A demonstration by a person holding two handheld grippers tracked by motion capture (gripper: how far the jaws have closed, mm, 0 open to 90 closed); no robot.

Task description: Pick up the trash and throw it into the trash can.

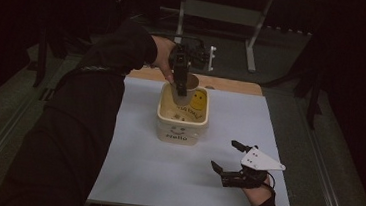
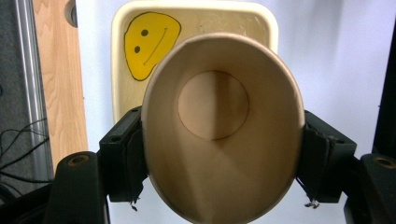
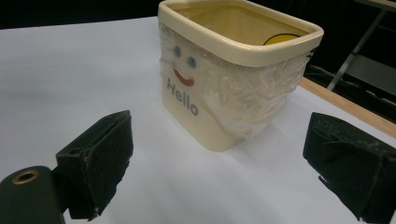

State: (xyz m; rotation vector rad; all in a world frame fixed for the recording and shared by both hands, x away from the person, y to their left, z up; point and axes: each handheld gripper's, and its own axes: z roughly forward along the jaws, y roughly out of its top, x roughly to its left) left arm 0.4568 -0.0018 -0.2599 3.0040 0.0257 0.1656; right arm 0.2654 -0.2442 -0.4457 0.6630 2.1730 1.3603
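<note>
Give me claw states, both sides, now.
Left claw: closed on the tan paper cup, above the cream square tub.
Right claw: open, empty.

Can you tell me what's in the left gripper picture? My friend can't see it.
A tan paper cup is squeezed between the left tool's two black jaws, its open mouth facing the camera so you see its round bottom. Behind it is a cream bin with a yellow smiley face inside, on a white sheet.

Tan paper cup (image 2: 219, 140), empty, squeezed oval, held above cream square tub (image 1: 182, 115), tub upright on white sheet, plastic wrap round it, "Hello" + smiley face on front, yellow smiley inside.
</note>
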